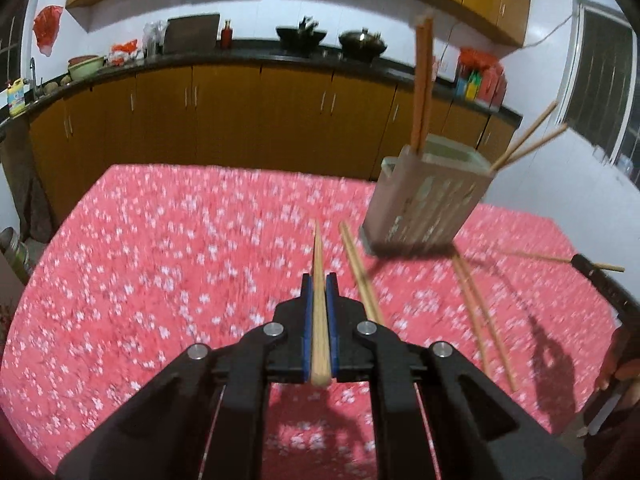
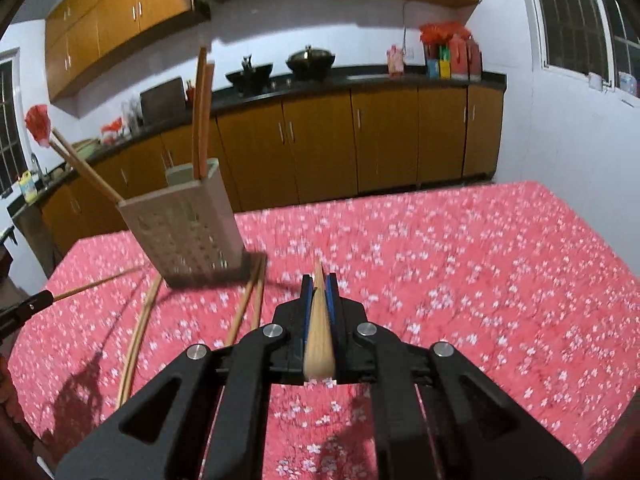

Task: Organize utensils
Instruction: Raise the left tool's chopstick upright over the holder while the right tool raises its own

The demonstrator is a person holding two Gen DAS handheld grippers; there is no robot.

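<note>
A grey perforated utensil holder point(image 1: 426, 196) stands on the red flowered table; it also shows in the right wrist view point(image 2: 186, 228). Chopsticks stand in it, two upright reddish ones point(image 1: 422, 84) and two leaning light ones point(image 1: 528, 136). My left gripper point(image 1: 319, 280) is shut on a light wooden chopstick point(image 1: 319, 304) above the table, left of the holder. My right gripper point(image 2: 319, 282) is shut on another wooden chopstick point(image 2: 319, 332), right of the holder. Loose chopsticks lie on the cloth point(image 1: 360, 276), point(image 1: 480, 316), point(image 2: 248, 304), point(image 2: 138, 336).
The table point(image 2: 480, 280) has a red flowered cloth. Behind it run wooden kitchen cabinets point(image 1: 240, 120) and a dark counter with woks point(image 1: 362, 42) and bottles. The other gripper's tip with its chopstick shows at the right edge point(image 1: 592, 266) and at the left edge point(image 2: 36, 302).
</note>
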